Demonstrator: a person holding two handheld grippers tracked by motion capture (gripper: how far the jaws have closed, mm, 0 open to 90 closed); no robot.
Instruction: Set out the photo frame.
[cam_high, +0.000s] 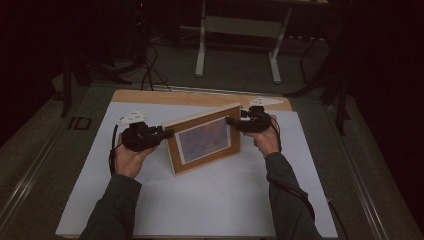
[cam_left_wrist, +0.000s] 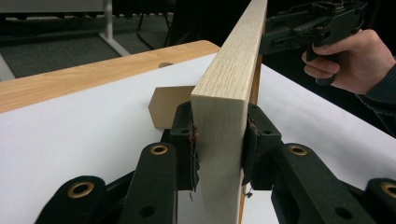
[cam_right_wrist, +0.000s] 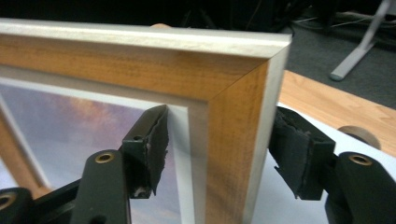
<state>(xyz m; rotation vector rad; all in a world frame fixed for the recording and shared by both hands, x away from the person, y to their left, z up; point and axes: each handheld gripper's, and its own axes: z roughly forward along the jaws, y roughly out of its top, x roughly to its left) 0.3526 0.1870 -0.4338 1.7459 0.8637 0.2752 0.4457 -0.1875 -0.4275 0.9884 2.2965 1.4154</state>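
**Picture frame held upright between two grippers**

A wooden picture frame (cam_high: 205, 137) stands on its long lower edge on the white sheet (cam_high: 200, 200) covering the table (cam_high: 150, 96). Its long axis runs from the left gripper (cam_high: 167, 133) to the right gripper (cam_high: 231, 120), slanting so that the right-hand end lies farther from the person. The glazed front, with a picture in pink and violet tones, faces the person and leans back slightly.

The left gripper (cam_left_wrist: 219, 144) is closed on the frame's near end: in the left gripper view its two black jaws press against the front and back faces of the pale wood edge (cam_left_wrist: 224, 93), which runs straight away from the camera toward the right gripper (cam_left_wrist: 308, 28) and the hand (cam_left_wrist: 350, 60) holding it beyond the far end.

The right gripper (cam_right_wrist: 219, 154) straddles the frame's upper corner (cam_right_wrist: 243, 88). One jaw lies over the front, on the white mat beside the inner border; the other sits behind the back edge. They appear to touch the frame, though a thin gap at the rear jaw is hard to rule out from this angle.

Behind the frame, just past the left gripper's jaws, a brown cardboard stand (cam_left_wrist: 166, 105) projects from the frame's back down onto the sheet.
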